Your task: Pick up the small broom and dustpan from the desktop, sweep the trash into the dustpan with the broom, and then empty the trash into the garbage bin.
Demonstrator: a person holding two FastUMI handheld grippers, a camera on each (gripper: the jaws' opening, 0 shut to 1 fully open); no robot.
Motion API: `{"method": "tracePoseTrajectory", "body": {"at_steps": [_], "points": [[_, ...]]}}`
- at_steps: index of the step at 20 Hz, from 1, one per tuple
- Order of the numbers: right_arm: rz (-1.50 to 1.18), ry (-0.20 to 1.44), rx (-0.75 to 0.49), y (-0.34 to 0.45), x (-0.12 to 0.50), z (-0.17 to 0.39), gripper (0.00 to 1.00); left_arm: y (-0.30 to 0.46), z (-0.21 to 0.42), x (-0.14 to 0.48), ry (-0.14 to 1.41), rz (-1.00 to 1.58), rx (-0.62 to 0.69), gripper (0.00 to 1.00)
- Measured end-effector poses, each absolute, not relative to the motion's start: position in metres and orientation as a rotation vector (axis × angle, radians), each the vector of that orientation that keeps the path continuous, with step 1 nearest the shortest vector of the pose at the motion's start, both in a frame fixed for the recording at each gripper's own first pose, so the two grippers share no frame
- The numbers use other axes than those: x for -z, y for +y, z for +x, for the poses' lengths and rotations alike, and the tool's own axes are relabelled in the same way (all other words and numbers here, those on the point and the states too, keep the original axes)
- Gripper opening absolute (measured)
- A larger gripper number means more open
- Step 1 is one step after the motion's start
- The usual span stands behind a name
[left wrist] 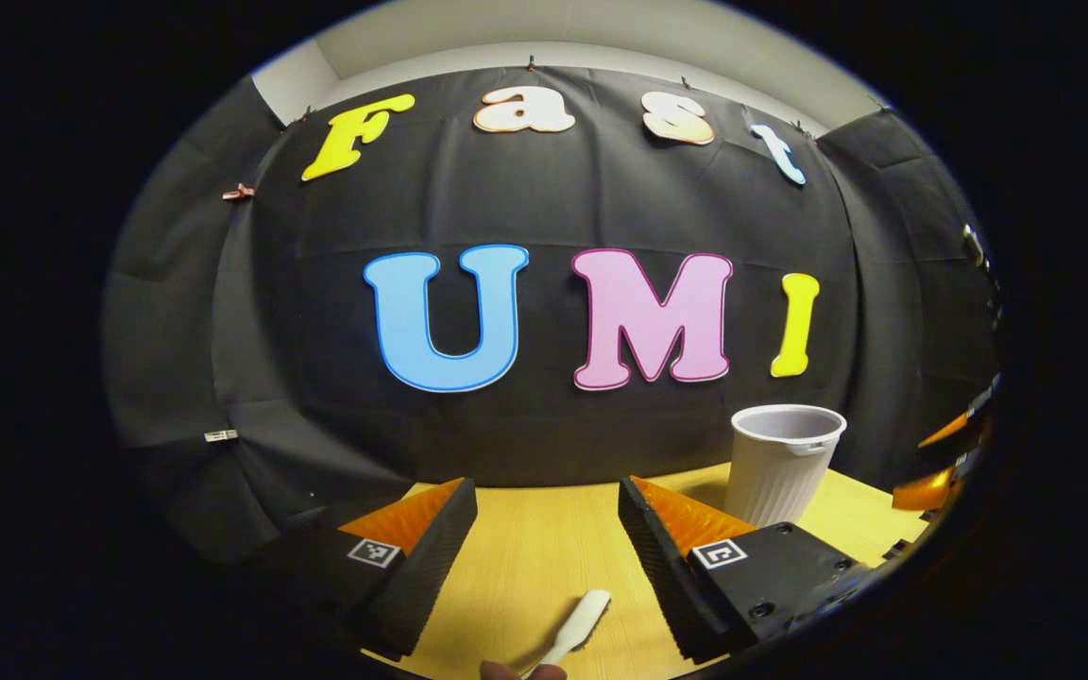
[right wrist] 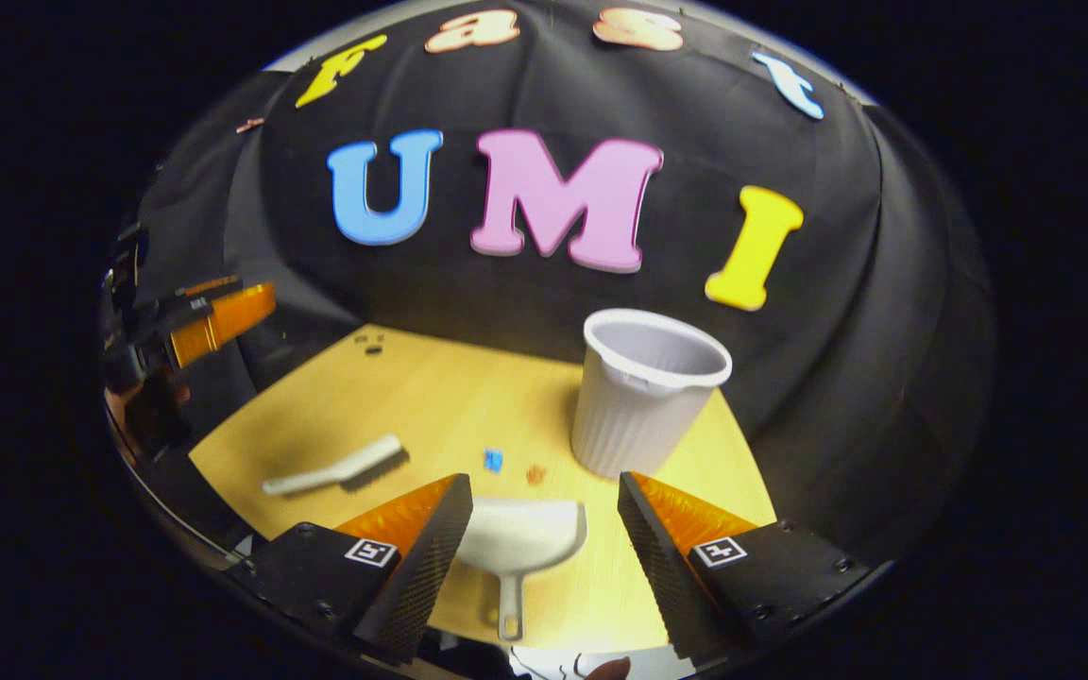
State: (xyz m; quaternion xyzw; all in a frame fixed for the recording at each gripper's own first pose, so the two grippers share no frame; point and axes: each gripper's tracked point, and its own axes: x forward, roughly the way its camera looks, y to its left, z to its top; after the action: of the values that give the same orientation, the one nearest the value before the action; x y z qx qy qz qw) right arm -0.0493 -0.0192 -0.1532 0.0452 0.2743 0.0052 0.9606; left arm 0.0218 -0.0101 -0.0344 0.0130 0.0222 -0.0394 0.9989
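Note:
A small white broom [right wrist: 341, 469] lies flat on the yellow desktop [right wrist: 431, 397], left of centre in the right gripper view; in the left gripper view the broom [left wrist: 574, 631] lies low between the fingers, still on the table. A white dustpan [right wrist: 518, 538] rests on the table with its handle toward the camera, below my right gripper [right wrist: 544, 548], which is open above it. Two bits of trash, one blue [right wrist: 493, 460] and one brown [right wrist: 534, 474], lie just beyond the pan. A white ribbed bin [right wrist: 646, 392] stands upright at the back right. My left gripper [left wrist: 546, 552] is open and holds nothing.
The other gripper [right wrist: 195, 321] and the hand holding it show at the left edge of the right gripper view. In the left gripper view the bin [left wrist: 780, 463] stands right of the fingers. Small dark marks [right wrist: 372, 345] lie at the table's far corner by the cloth wall.

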Motion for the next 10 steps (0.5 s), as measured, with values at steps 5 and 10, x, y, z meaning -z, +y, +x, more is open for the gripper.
{"method": "tracePoseTrajectory", "body": {"at_steps": [5,10], "points": [[0.159,0.836,-0.076,0.008,0.243,-0.072,0.98,-0.015,0.017,0.05,0.081,0.041,0.075,0.96],[0.19,1.039,-0.071,0.023,0.33,-0.075,0.93,-0.016,0.01,0.061,0.107,0.044,0.063,0.95]]}}
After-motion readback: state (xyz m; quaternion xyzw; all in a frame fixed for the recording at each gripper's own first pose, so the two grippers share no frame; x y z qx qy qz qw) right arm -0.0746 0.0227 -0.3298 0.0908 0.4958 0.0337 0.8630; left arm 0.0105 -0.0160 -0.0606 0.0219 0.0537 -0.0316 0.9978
